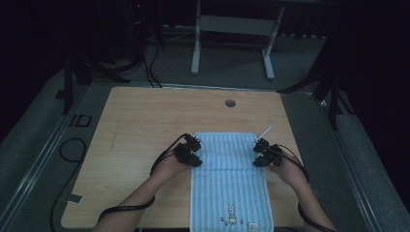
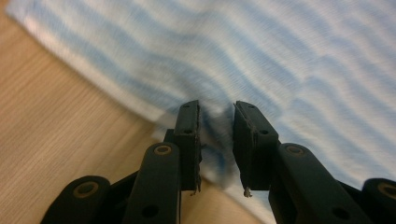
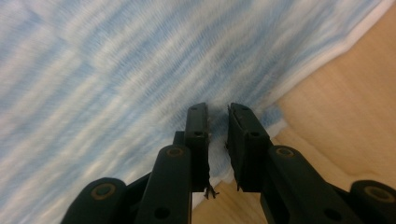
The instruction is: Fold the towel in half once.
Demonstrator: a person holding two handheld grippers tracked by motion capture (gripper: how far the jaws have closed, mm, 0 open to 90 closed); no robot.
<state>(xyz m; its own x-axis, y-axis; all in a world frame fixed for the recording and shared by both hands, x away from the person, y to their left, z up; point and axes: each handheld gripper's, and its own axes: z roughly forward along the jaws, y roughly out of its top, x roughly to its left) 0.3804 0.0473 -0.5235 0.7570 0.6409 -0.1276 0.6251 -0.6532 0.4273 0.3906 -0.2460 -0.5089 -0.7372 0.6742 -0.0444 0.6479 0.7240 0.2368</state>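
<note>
Blue striped towel (image 1: 231, 169) is lying flat on the counter (image 1: 140, 121), near end hanging toward the person. Left gripper (image 1: 195, 151) and right gripper (image 1: 258, 152) are sitting at its side edges, jaws slightly apart, cloth between but not pinched. Risk: closing too shallow is catching only the hem, so it slips out. High view is showing the rabbit print (image 1: 232, 214); the gripper views are showing the hem between the jaws.
</note>
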